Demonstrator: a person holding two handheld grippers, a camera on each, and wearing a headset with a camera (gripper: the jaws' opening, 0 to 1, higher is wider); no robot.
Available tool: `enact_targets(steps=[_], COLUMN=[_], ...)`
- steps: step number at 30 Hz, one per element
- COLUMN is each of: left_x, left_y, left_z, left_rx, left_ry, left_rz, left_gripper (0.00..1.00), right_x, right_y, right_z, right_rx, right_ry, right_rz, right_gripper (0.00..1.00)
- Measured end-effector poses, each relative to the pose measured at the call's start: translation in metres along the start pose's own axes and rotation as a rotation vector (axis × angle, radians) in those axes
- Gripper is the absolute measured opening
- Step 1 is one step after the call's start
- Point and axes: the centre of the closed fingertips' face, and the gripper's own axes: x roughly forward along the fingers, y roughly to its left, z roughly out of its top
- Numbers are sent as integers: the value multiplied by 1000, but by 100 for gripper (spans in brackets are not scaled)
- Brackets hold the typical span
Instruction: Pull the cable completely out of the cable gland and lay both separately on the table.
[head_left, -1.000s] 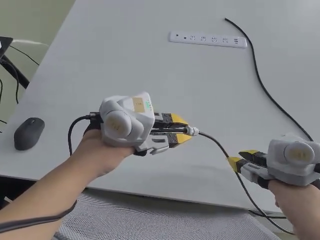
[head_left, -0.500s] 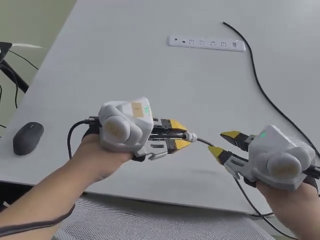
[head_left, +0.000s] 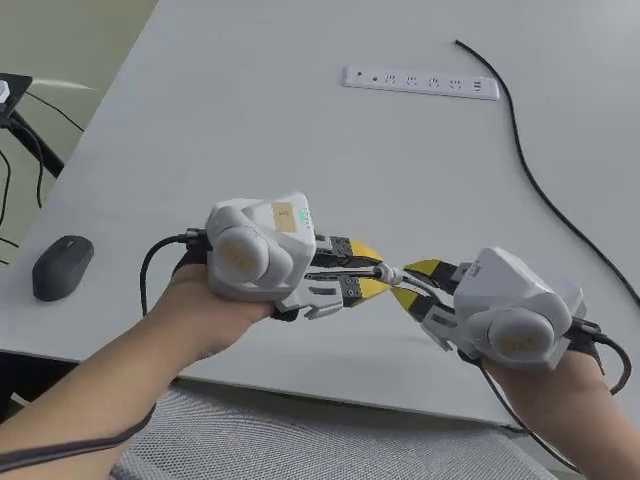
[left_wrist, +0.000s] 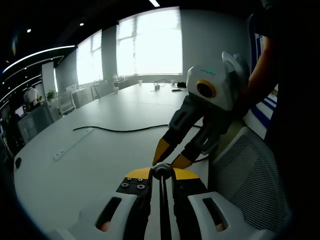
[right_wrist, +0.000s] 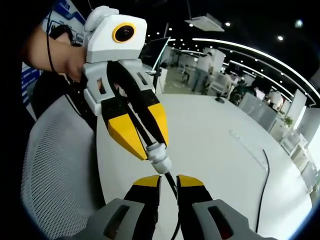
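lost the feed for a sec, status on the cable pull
Left gripper shut on cable gland. Right gripper jaws open, straddling cable beside gland, not yet clamped. Power strip lies far off.

We hold the cable gland (head_left: 390, 272) between left tool (head_left: 376, 270) and right tool (head_left: 408, 283), above the table's (head_left: 250, 120) near edge; power strip (head_left: 420, 82) far behind, mouse (head_left: 62, 266) left.

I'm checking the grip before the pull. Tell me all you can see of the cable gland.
The cable gland is a small pale grey fitting, plastic by its look, with a ribbed body and a rounded end. It is held in the air over the table, clamped between the yellow jaw tips of the left gripper, its end sticking out past them. The black cable runs out of that end, not yet pulled free. The right gripper straddles the cable just beyond, jaws apart.
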Motion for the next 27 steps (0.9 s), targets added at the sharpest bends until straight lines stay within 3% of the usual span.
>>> enact_targets(steps=[2,10,17,24,27], left_x=[0,1,2,2,2], left_y=[0,0,2,4,5], left_z=[-1,-1,1,4,5], left_rx=[0,-6,-15,-22,-21], left_ry=[3,-2,-9,-20,-23], left_rz=[-3,-5,-3,4,6], left_gripper=[15,15,15,15,15], right_x=[0,0,0,-3,-4], right_y=[-1,-2,-6,-14,-17], right_z=[-1,-3,-14,-24,-31], right_rx=[-4,34,74,175,255], right_ry=[4,3,33,51,56], right_rz=[-4,-11,-13,-33,-43], right_gripper=[2,0,0,0,0])
